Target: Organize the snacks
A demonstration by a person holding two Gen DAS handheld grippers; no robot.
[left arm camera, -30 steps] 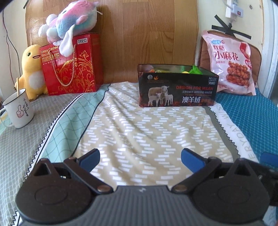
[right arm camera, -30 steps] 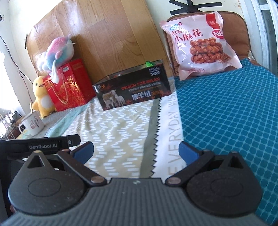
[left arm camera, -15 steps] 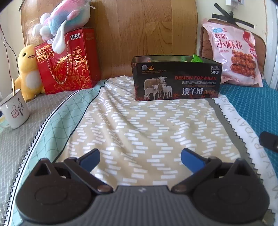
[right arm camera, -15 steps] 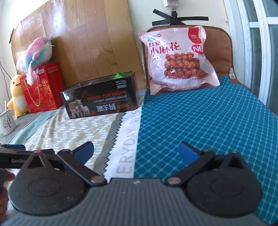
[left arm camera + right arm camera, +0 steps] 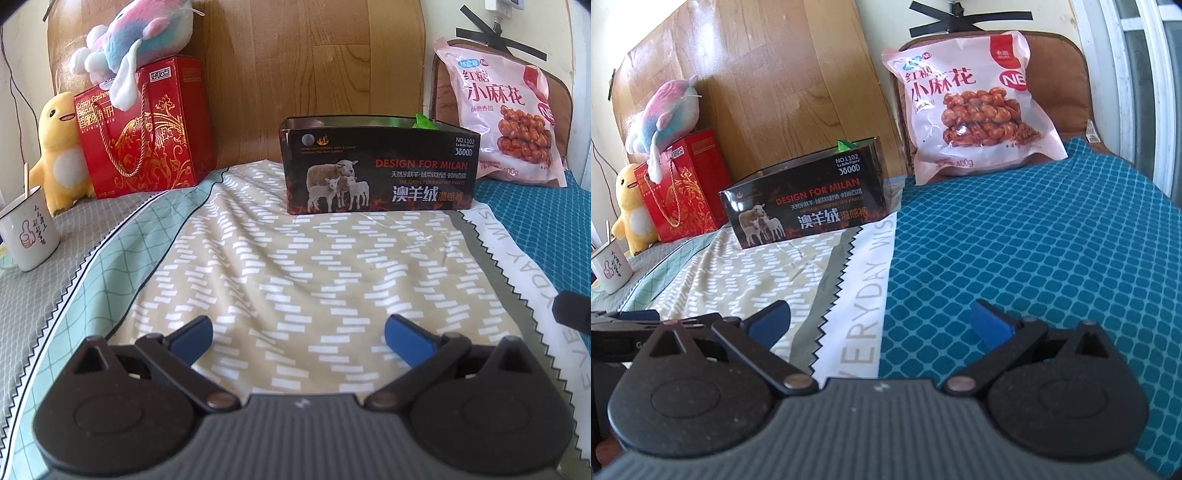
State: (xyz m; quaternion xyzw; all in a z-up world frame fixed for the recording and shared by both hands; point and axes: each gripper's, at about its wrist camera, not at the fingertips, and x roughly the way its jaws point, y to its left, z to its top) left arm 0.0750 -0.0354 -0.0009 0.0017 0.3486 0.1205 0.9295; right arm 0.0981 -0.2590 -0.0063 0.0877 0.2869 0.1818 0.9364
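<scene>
at far left we see a white enamel mug [image 5: 27, 229], a yellow plush duck [image 5: 61, 147] and a red cardboard gift box [image 5: 144, 125] against the wooden board. our left gripper [image 5: 298, 334] hovers over the beige patterned cloth [image 5: 295, 266], jaws apart and empty. the black sheep-printed box [image 5: 376, 166] stands mid-cloth — the pink bag of fried dough twists [image 5: 971, 99] leans upright behind it to the right. our right gripper [image 5: 881, 319] is spread too, empty.

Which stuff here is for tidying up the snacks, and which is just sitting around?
For the snacks: pink snack bag, black sheep box with snacks inside, red biscuit box.

Just sitting there: yellow duck toy, pastel plush, white mug.
</scene>
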